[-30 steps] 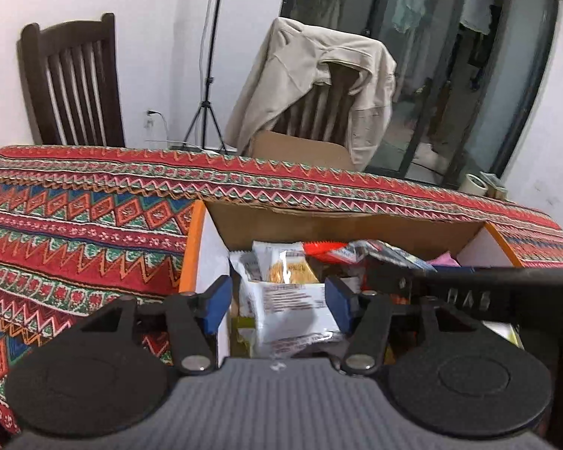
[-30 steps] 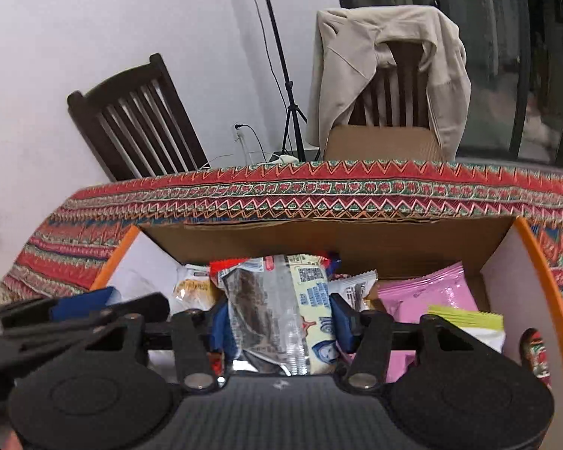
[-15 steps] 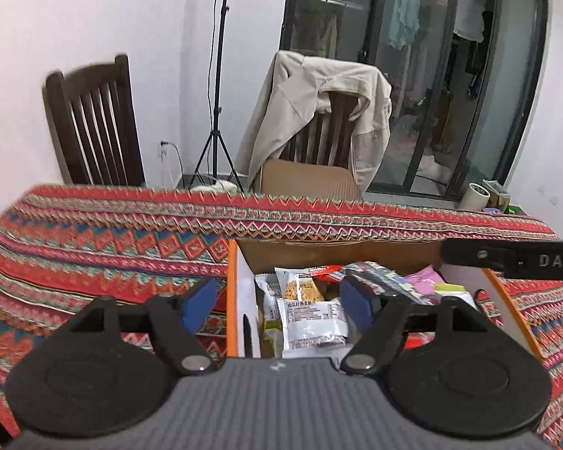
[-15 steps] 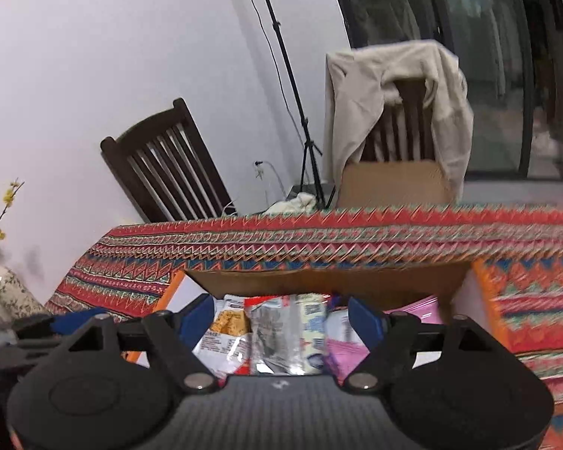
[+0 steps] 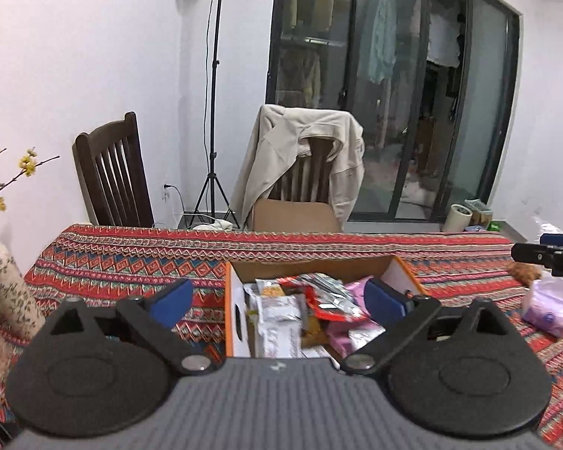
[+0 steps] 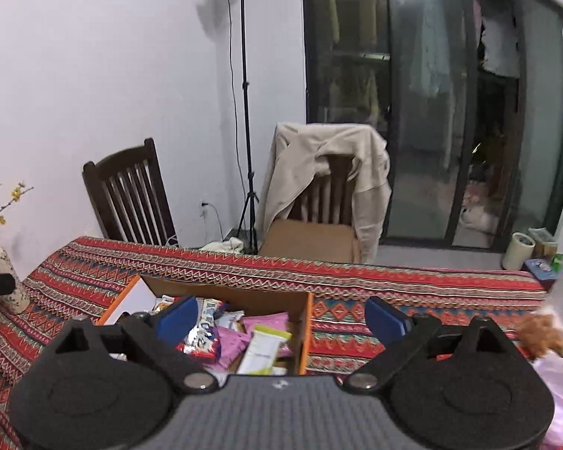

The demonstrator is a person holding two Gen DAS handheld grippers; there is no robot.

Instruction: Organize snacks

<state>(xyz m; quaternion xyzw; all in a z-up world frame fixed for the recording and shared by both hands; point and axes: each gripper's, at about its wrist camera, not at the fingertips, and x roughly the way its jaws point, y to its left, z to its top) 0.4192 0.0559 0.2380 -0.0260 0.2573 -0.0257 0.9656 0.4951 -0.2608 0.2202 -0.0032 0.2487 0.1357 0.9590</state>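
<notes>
An open cardboard box with orange edges point(image 5: 232, 300) point(image 6: 306, 322) sits on the patterned tablecloth and holds several snack packets point(image 5: 300, 311) point(image 6: 244, 337). My left gripper point(image 5: 277, 300) is open and empty, raised above and in front of the box. My right gripper point(image 6: 281, 318) is open and empty, raised above the box's right side. In the left wrist view part of the right gripper shows at the far right edge point(image 5: 544, 255).
A vase with yellow flowers point(image 5: 3, 288) stands at the table's left end. A purple packet point(image 5: 548, 307) and a brown fuzzy item point(image 6: 540, 333) lie at the right. Two chairs point(image 5: 112, 176), one draped with a beige jacket point(image 5: 304, 150), stand behind the table, with a tripod point(image 5: 212, 112).
Both grippers have lifted up and back from inside the box and opened wider. The snacks they were around stay in the box.
</notes>
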